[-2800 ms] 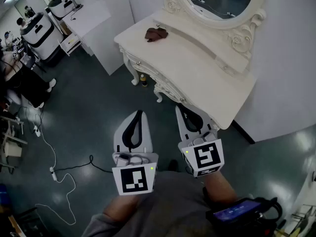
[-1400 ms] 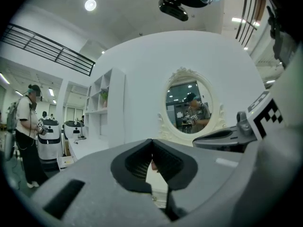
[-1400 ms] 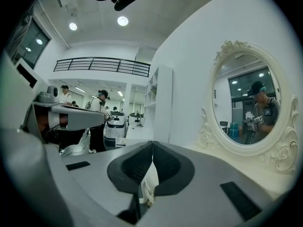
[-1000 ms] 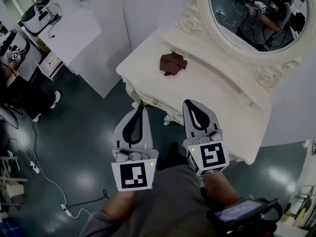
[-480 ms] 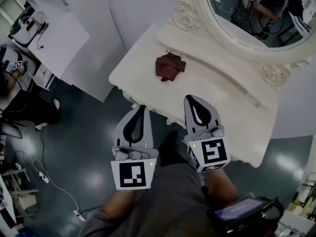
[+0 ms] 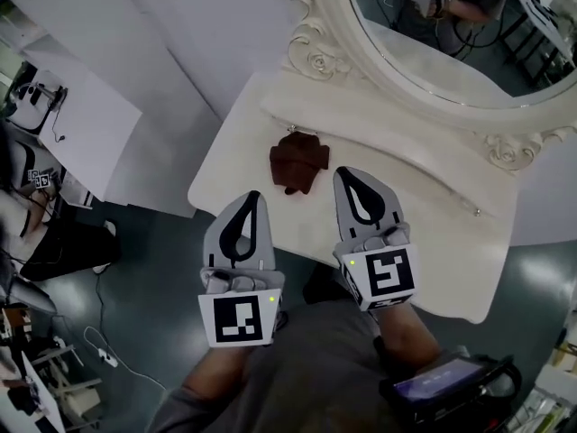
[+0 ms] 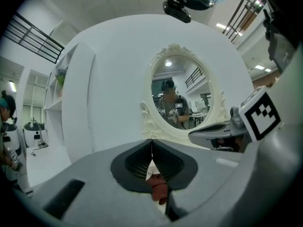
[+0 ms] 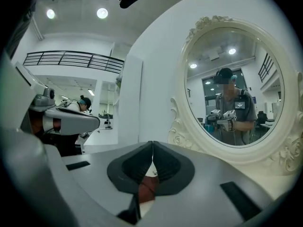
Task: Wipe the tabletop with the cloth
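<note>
A crumpled dark brown cloth (image 6: 297, 163) lies on the cream tabletop (image 6: 415, 215) of a dressing table, near its left end. My left gripper (image 6: 251, 195) hovers over the table's front left edge, jaws shut and empty, just short of the cloth. To its right my right gripper (image 6: 352, 173) is held over the tabletop, right beside the cloth, also shut with nothing in it. Through the closed jaws the cloth (image 7: 158, 189) shows ahead in the left gripper view, and the cloth (image 8: 147, 186) likewise in the right gripper view.
A large oval mirror (image 6: 442, 25) in a carved cream frame stands at the back of the table and reflects the person. A raised ledge (image 6: 388, 138) runs below it. White panels (image 6: 171, 52) stand to the left. Cables (image 6: 99, 350) lie on the dark floor.
Both grippers have come forward from over the floor to the table's front edge, and the cloth now lies right ahead of their tips. Both stayed shut.
</note>
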### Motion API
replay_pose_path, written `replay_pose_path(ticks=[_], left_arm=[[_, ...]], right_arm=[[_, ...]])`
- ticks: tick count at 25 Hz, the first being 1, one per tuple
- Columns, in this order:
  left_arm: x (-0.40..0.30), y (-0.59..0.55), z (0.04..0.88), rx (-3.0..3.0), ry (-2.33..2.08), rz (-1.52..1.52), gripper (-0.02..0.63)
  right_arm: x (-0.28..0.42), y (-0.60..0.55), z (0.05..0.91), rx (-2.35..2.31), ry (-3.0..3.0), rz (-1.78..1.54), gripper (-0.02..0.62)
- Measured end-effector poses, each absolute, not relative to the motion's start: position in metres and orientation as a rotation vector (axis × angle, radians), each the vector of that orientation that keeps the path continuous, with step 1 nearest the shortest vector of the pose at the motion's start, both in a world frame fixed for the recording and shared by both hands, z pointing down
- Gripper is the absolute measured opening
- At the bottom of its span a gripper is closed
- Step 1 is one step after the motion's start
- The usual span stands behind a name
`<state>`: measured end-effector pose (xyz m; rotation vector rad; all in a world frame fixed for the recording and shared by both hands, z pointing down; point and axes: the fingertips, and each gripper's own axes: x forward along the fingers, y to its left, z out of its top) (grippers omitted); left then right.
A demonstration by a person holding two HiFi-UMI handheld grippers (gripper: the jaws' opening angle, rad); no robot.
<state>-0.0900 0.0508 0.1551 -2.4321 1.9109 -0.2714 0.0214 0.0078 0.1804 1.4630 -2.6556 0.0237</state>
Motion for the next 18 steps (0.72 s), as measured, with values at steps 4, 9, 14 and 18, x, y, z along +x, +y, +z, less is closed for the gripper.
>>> replay_pose_path(ticks=[4,9,14,18], left_arm=[[-0.086,0.014,0.141,-2.425,1.883,-0.261,0.015],[-0.079,-0.023,0.135,-2.462,1.837,-0.269,0.015],[-0.070,-0.066,0.161,-2.534,1.764,-0.335,0.015],[-0.061,-0.083,0.202,-2.637,1.682,-0.458,0.017]], right_arm=[[0.025,-0.023,0.168,1.483,-2.666,0.009,0.014],[0.035,-0.048,0.160,1.532,-2.639,0.014,0.014],[0.051,-0.079,0.182,1.609,-2.576,0.095,0.014],[0.061,-0.090,0.199,1.668,-2.508,0.175,0.014]])
